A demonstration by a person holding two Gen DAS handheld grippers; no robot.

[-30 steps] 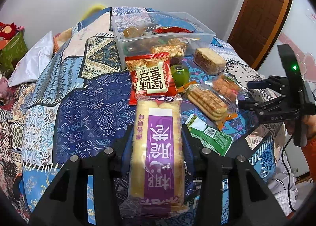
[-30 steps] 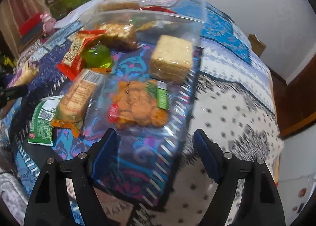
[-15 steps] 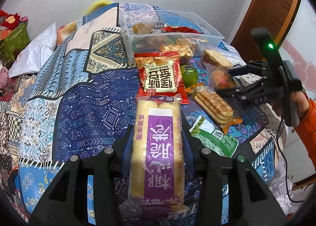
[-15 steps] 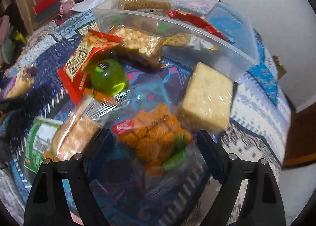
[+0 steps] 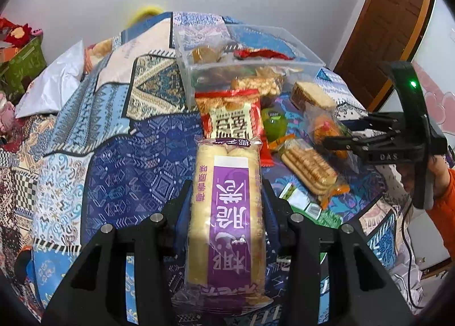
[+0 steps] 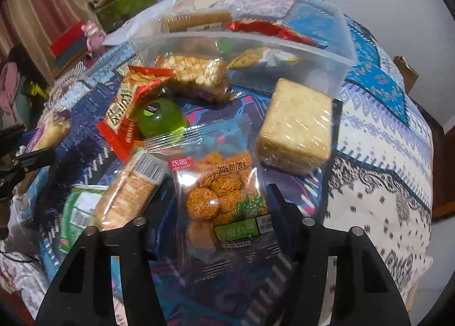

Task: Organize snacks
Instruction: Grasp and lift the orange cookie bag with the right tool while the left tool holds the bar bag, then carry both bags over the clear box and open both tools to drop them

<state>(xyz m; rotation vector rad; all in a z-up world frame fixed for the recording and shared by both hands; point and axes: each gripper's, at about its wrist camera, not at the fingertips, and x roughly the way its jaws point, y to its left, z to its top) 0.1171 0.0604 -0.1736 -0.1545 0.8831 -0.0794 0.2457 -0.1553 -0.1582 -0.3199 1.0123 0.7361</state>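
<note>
My left gripper [image 5: 227, 186] is shut on a long biscuit pack with a purple label [image 5: 227, 212], held above the patterned quilt. My right gripper [image 6: 219, 198] is closing around a clear bag of orange noodle balls [image 6: 219, 183]. Its pads meet the bag's sides, and the bag tilts up off the quilt. The left wrist view shows that gripper [image 5: 335, 141] at the right with the same bag [image 5: 324, 128] in its tips. A clear plastic box [image 5: 256, 63] holding several snacks stands at the far side, and its rim [image 6: 241, 41] lies beyond the right gripper.
Loose on the quilt are a red snack pack [image 6: 125, 107], a green jelly cup [image 6: 162, 118], a wrapped biscuit stack [image 6: 128, 192], a green packet [image 6: 76, 212], a square cracker block [image 6: 298, 124] and a peanut brittle bag [image 6: 196, 72]. A wooden door [image 5: 392, 27] stands at the right.
The right gripper moved forward over the noodle-ball bag and narrowed around it, and the bag tipped up between the fingers. The left gripper kept its hold and stayed put.
</note>
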